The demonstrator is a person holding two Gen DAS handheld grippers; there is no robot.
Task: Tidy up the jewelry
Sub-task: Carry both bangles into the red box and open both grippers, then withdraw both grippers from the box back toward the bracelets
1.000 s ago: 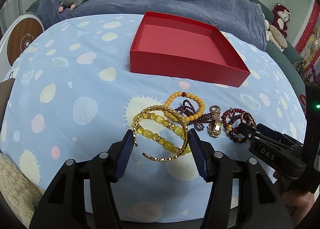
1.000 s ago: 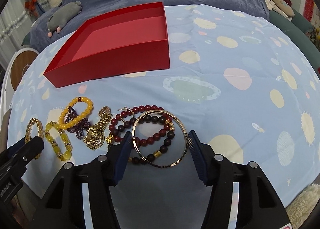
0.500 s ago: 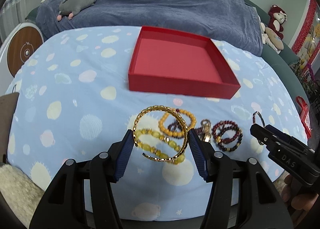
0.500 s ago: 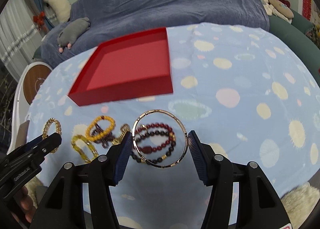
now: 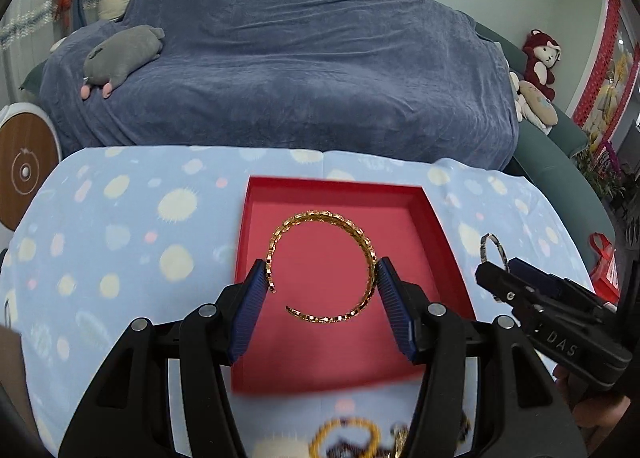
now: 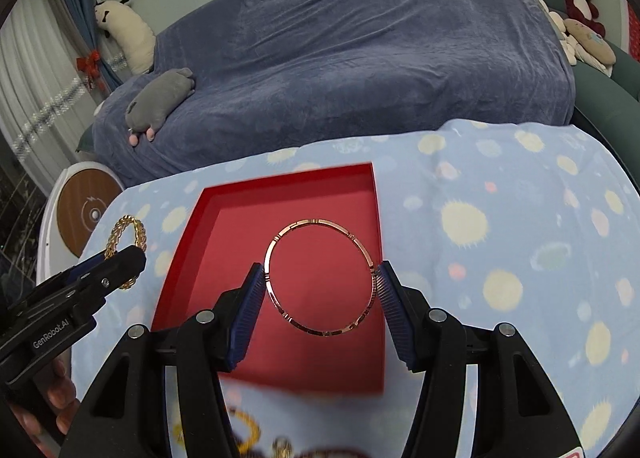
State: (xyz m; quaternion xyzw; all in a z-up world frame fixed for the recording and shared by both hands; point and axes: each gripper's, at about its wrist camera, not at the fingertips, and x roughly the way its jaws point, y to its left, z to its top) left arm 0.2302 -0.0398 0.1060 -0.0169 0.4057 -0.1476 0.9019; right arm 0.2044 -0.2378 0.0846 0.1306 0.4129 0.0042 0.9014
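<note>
Left wrist view: blue spotted cloth (image 5: 120, 242) covers the surface, w/ a red tray (image 5: 448, 250) lying on it, long sides running away from the camera. Left gripper (image 5: 322, 285) has its jaws clamped on a gold chain-link cuff bangle (image 5: 324, 218), held roughly flat above the tray, its gap facing back toward the camera & left. Right wrist view: right gripper (image 6: 320, 285) w/ jaws pinching a thin rose-gold bangle (image 6: 320, 223), a closed ring w/ small notched marks, also over the red tray (image 6: 188, 242). Blurred beaded bracelets (image 5: 344, 436) lie on the cloth at the near edge
</note>
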